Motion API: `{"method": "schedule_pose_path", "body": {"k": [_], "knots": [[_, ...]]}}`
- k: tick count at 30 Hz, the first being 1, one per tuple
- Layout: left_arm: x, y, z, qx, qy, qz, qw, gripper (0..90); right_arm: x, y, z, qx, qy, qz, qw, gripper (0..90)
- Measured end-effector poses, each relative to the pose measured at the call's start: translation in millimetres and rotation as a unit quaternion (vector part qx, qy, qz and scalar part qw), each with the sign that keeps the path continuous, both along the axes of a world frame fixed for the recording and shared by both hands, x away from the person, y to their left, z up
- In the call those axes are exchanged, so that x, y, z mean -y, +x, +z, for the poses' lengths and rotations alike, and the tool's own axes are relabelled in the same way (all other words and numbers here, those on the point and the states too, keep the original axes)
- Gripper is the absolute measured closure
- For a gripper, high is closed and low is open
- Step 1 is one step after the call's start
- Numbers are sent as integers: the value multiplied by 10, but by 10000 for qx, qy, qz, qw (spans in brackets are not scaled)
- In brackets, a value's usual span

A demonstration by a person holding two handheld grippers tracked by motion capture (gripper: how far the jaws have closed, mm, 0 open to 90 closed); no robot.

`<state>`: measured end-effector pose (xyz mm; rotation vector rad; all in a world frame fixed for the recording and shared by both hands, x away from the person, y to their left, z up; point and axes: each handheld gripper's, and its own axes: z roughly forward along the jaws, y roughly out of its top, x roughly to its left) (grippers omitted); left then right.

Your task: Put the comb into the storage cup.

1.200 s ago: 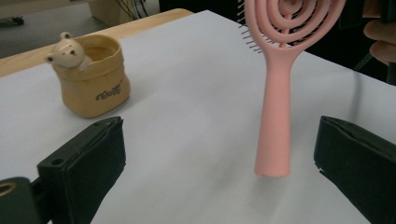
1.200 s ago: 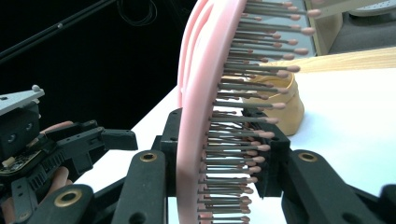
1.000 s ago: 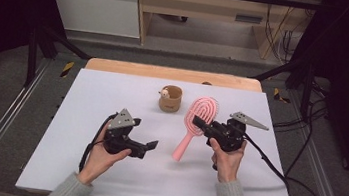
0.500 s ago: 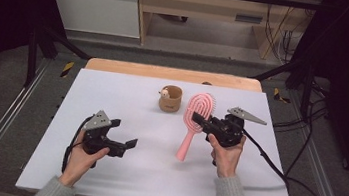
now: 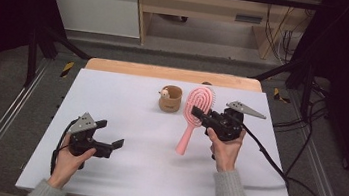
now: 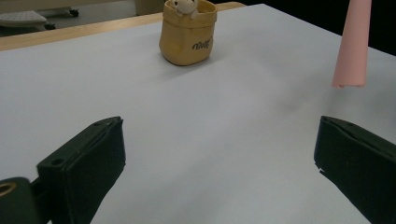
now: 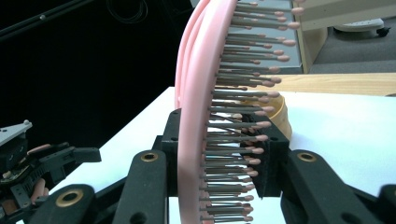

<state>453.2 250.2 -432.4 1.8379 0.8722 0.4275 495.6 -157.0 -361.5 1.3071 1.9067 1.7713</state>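
High view, right tool (image 5: pixel 199 115) clamping pink hairbrush (image 5: pixel 193 116), handle toward person, left tool (image 5: pixel 117 143) released

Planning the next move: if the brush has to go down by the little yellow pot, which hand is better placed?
Right. Its gripper is already shut on the brush, right beside the pot. The left gripper is open and far back.

High view overhead, facing forward-down. Gripper views low, close over table (image 5: pixel 126 102); both share yellow pouch (image 6: pixel 187 33).
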Motion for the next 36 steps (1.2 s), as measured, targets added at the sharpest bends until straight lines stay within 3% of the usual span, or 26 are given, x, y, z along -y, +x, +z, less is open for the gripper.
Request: {"method": "schedule_pose_path", "body": {"k": [17, 36], "knots": [[-243, -3, -152, 43, 128, 205, 9997, 21, -109, 170, 152, 205, -171, -160, 9995, 636], [-304, -10, -171, 74, 142, 242, 9996, 21, -182, 343, 277, 278, -250, -330, 9988, 635]]}}
